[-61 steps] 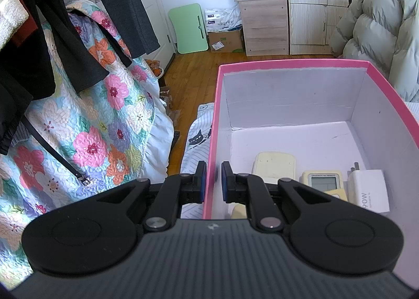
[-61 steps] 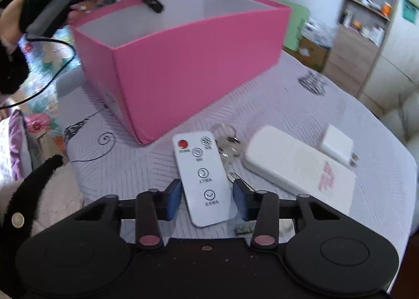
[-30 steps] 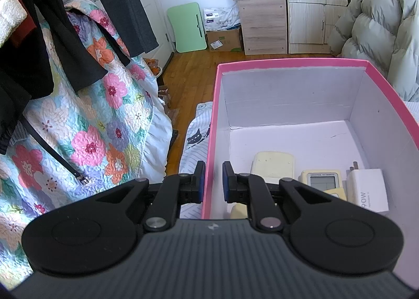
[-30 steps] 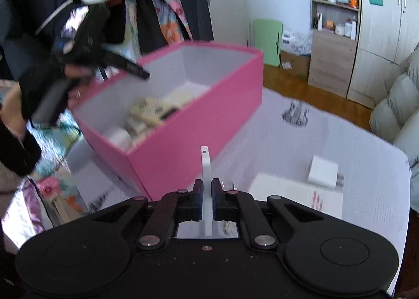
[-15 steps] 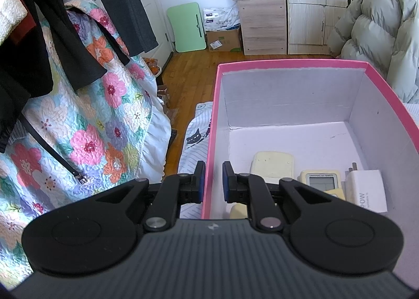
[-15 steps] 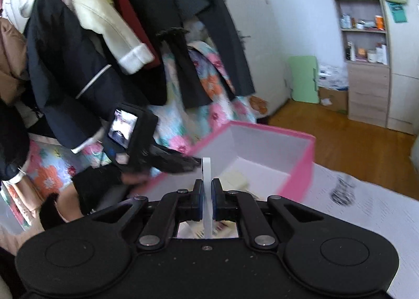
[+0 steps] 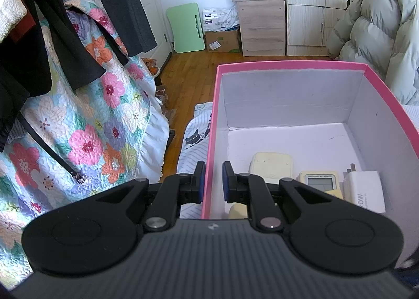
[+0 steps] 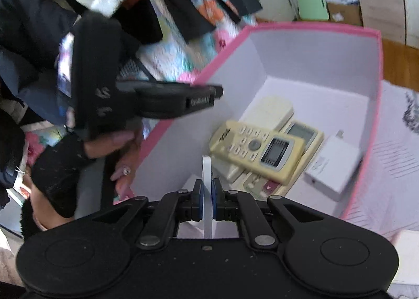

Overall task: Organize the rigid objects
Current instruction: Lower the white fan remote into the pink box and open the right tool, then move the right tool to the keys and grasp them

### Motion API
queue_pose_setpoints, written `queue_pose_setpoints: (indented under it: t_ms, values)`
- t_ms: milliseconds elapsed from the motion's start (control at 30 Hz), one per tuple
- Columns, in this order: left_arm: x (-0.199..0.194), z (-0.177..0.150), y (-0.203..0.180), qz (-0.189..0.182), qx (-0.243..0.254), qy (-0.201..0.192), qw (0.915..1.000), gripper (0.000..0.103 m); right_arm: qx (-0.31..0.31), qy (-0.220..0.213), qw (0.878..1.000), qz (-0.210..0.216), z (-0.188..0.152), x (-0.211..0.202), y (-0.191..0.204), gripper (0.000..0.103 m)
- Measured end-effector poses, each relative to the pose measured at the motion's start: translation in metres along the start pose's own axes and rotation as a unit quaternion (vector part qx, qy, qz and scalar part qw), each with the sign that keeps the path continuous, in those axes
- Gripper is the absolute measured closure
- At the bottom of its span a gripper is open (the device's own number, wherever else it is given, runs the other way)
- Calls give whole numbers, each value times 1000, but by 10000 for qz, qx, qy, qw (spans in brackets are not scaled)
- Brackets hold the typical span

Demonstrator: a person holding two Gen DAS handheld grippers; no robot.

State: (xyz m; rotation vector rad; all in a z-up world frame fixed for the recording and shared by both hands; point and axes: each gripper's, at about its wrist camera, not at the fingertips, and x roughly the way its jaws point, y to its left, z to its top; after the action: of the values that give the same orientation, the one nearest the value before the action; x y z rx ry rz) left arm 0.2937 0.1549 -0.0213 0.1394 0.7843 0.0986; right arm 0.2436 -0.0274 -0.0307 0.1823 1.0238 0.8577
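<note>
Pink box (image 7: 288,65) sits on the bed cover (image 8: 392,168), white inside, open top. Floral quilt (image 7: 86,120) hangs past the box's left wall, dark coats (image 7: 34,44) above it.

Inside the box, on the floor toward the near end: two yellowed AC remotes stacked, top remote (image 8: 258,151) lying face up and angled across the lower remote (image 8: 301,132); a cream remote (image 8: 269,111) touches them on the far side. White charger (image 8: 334,165) lies against the right wall, just beside the remotes. Far end of the box floor is bare.

Left gripper (image 7: 212,181) straddles the box's left wall at the near corner: one finger outside, one inside, pink edge between them. Small gaps show either side of the wall, so fingers look nearly closed but not clearly clamping. In the right wrist view it comes in blurred over that wall (image 8: 201,97), gloved hand (image 8: 65,157) behind it.

Right gripper (image 8: 207,196) is pinched closed on a thin white remote (image 8: 207,175), held edge-on and upright, above the near end of the box interior, just short of the stacked remotes.
</note>
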Motion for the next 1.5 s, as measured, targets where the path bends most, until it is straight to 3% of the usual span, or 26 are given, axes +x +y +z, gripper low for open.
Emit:
queue_pose_setpoints:
  t_ms: [100, 233, 300, 333, 367, 500, 700, 867, 1000, 1100, 1300, 1500]
  values:
    - [0, 0, 1, -23, -26, -1, 10000, 90, -40, 182, 9996, -211, 1, 15, 0, 95]
    - [0, 0, 1, 2, -3, -4, 10000, 90, -737, 107, 9914, -1078, -3, 21, 16, 89]
    - [0, 0, 1, 5, -1, -4, 10000, 90, -895, -65, 9872, -1320, -6, 11, 18, 78]
    - [0, 0, 1, 16, 11, -5, 10000, 90, -934, -200, 9860, -1370, -8, 3, 20, 65]
    - [0, 0, 1, 26, 20, -5, 10000, 90, -950, -351, 9853, -1379, -9, -7, 20, 62]
    - [0, 0, -2, 49, 42, -3, 10000, 90, -987, -947, 9807, -1397, -19, -58, 22, 60]
    - [0, 0, -5, 97, 84, 10, 9999, 90, -580, -1581, 9684, -1840, -52, -130, 3, 49]
    - [2, 1, -8, 185, 153, 67, 9997, 90, -301, -1802, 9526, -2433, -87, -148, -26, 42]
    - [2, 0, -14, 322, 307, 62, 9990, 90, 602, -1480, 9621, -2208, -103, -148, -60, 40]
    - [1, 1, -17, 430, 409, 77, 9982, 90, 836, -1434, 9639, -2082, -112, -145, -71, 40]
    - [5, 3, -33, 727, 969, 238, 9923, 88, 525, -1176, 9642, -2320, -117, -132, -73, 38]
    - [4, 6, -36, 681, 1291, 476, 9881, 88, -38, -991, 9630, -2505, -127, -126, -66, 34]
